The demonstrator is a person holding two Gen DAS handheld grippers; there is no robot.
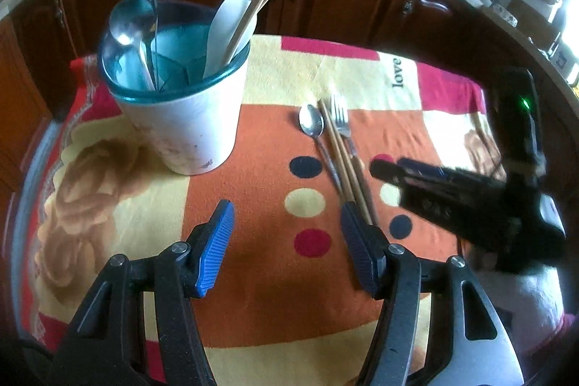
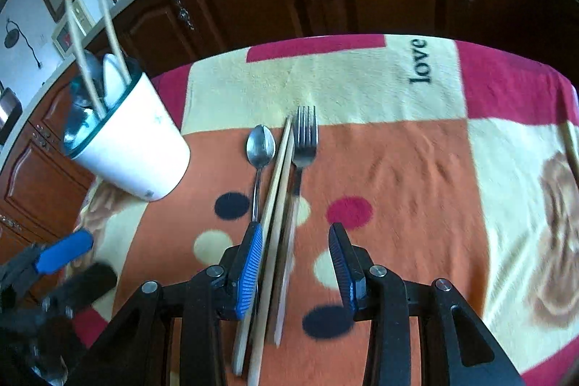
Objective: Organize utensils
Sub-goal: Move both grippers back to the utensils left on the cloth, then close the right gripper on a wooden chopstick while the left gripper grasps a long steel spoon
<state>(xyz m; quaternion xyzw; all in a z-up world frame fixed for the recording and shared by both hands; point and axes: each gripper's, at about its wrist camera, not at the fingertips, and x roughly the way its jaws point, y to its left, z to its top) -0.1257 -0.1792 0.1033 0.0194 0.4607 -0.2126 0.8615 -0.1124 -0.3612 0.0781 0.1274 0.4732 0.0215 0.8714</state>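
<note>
Three kinds of utensil lie side by side on the blanket-covered bench [image 1: 253, 205] in our left wrist view: a spoon [image 1: 312, 122], a pair of chopsticks [image 1: 340, 161] and a fork [image 1: 341, 118], handles toward us. Far left stands the white holder [image 1: 188, 125], already carrying spoons and chopsticks, so it looks like the destination. Our left tool [image 1: 286, 237] hangs spread and empty over the orange patch, near the chopstick ends; we judge it is waiting its turn. Our right tool [image 1: 391, 176] comes in from the right, low over the fork handle, blurred.

From the right wrist view, our right tool [image 2: 295, 259] is spread wide with the chopsticks [image 2: 278, 205] and the fork's [image 2: 305, 140] handle running between its pads, nothing pinched yet. The spoon [image 2: 260, 147] lies just left of them. That straddling suggests a grasp on the chopsticks is being lined up; the fork sits close enough to be caught too. The holder [image 2: 134, 147] stands well apart at far left.
</note>
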